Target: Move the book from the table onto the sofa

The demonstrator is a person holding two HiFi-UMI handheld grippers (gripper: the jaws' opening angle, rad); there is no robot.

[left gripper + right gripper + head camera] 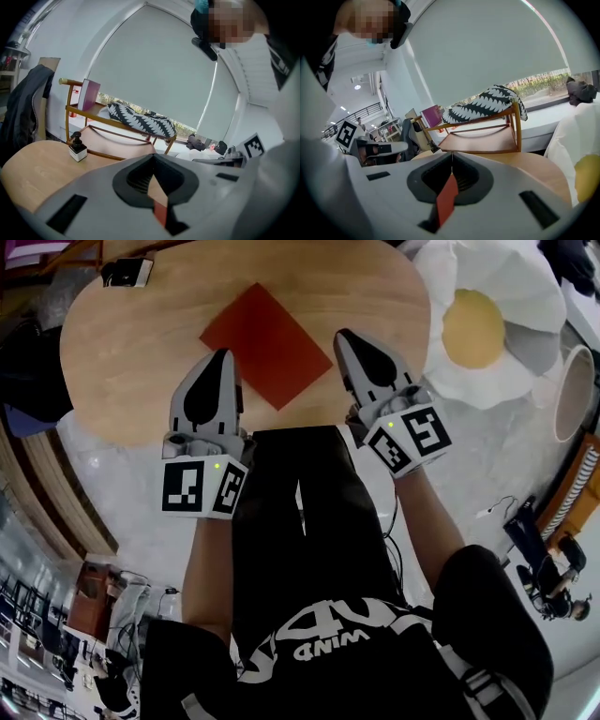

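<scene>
The book (pixel 267 343) is a thin, flat, square thing with a plain red cover, and no print can be seen on it. It lies flat on the light oval wooden table (pixel 141 343), turned so that one corner points toward you, like a diamond. It is not on the sofa.

Your left gripper (pixel 221 357) is over the near part of the table, just beside the left lower edge of the book. Your right gripper (pixel 347 338) is at the right corner of the book, and its tip seems to overlap this corner in the head view. I cannot tell whether either tip touches the book. Both grippers have their jaws pressed together and nothing is pinched between them. In each gripper view a strip of the red cover shows through the opening behind the closed jaws.

At the far left of the table stands a small white box with a black top (pixel 128 273).

The wooden-frame sofa (pixel 117 136) is behind the table. On it lie a black-and-white patterned cushion (pixel 140 119) and a purple flat panel (pixel 88 95), which leans upright at one end.
</scene>
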